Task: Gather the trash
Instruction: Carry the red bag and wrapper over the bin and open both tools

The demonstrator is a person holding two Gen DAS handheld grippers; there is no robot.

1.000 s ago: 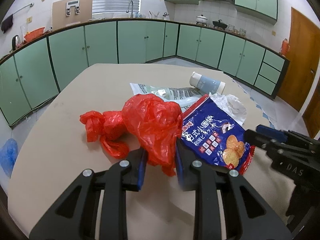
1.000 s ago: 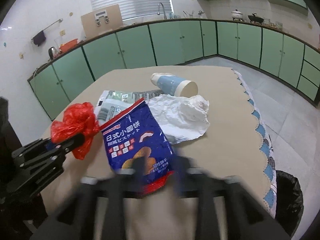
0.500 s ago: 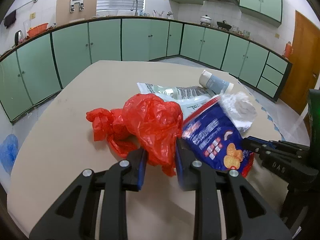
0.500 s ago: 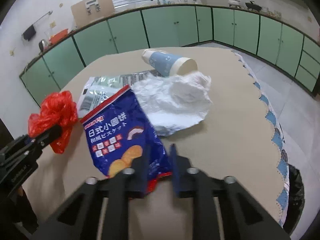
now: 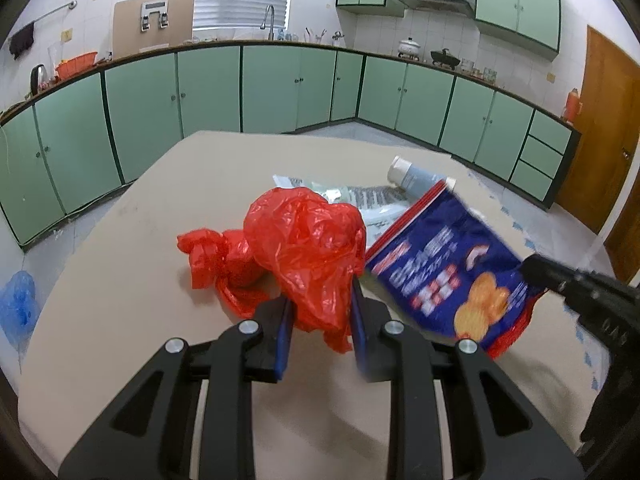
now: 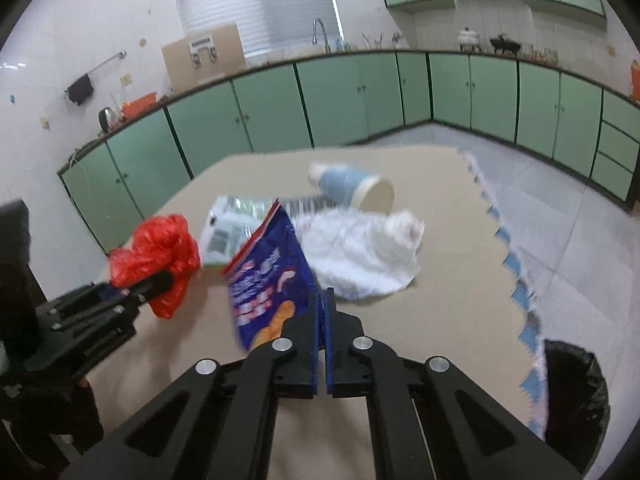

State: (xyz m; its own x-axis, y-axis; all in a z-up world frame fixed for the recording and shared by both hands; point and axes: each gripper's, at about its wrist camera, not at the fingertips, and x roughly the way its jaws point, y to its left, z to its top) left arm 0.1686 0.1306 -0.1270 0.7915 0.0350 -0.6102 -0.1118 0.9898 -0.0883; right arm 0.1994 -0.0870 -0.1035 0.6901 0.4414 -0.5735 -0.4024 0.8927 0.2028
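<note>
You see a crumpled red plastic bag [image 5: 308, 248] bunched upright, a glossy blue biscuit packet [image 6: 268, 280] tilted up off the table, and, somewhat blurred, a crumpled white wrapper [image 6: 360, 256] beside a toppled pale-blue paper cup [image 6: 352, 188].

blue snack bag [image 5: 444, 272] in my grip: white print, blurred, unreadable | wrapper [image 6: 224, 232]: barcode, digits perhaps too small

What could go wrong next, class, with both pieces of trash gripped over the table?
1. The right gripper pinches only a bottom corner of the blue snack bag; it may slip out.
2. The red plastic bag in the left gripper is flimsy and could tear or drag.
3. The swinging snack bag might nudge the paper cup.
</note>
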